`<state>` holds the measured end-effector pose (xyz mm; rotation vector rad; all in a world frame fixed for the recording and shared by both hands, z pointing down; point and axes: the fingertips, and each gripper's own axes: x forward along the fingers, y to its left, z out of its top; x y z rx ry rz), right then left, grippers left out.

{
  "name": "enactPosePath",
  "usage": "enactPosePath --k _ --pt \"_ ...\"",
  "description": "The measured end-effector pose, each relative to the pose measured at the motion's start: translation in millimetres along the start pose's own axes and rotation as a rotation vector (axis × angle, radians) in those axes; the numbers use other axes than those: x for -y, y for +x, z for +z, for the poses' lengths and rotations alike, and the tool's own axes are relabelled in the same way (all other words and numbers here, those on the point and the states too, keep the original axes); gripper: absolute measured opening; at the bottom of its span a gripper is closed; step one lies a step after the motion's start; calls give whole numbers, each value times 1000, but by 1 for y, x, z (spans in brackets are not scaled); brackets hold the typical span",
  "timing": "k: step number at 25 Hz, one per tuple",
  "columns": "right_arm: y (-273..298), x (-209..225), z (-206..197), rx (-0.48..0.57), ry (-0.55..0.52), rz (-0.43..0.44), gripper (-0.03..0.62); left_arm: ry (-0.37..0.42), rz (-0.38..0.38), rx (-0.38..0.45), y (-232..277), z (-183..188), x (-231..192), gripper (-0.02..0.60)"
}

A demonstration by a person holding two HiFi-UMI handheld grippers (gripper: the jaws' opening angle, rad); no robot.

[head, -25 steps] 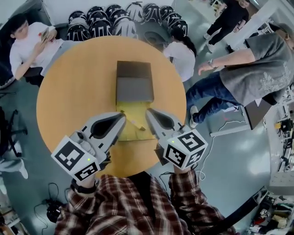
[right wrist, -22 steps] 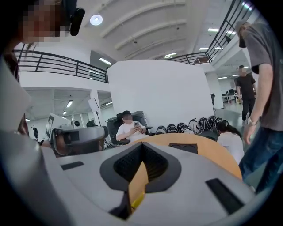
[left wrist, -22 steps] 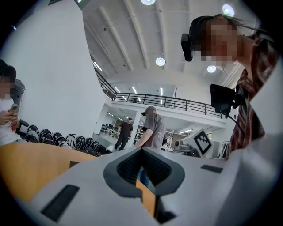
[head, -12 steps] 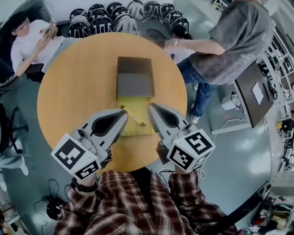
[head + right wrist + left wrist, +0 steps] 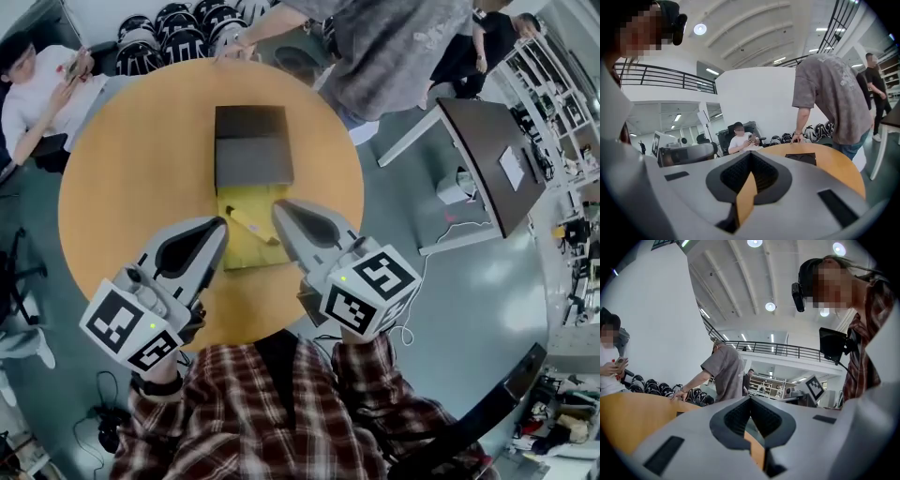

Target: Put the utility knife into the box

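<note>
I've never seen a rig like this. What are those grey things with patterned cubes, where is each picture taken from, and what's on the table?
No robot here: a person in a plaid shirt holds two hand grippers, the left gripper and right gripper. The top-down picture comes from a camera on their head; the other two ride on the grippers, looking along their fingers. Both pairs of fingers are closed and hold nothing. On the round table lies an open dark box, and a yellow utility knife rests on its yellow part.
</note>
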<state>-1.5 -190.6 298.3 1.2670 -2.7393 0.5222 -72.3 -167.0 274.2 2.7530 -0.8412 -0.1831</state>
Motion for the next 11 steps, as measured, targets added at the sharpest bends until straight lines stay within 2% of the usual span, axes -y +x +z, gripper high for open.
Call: enactPosePath --k 6,11 --pt "-1 5 4 7 9 -6 12 -5 -8 -8 4 0 2 11" --pt "5 3 7 13 2 19 12 5 21 -7 -1 3 -1 11"
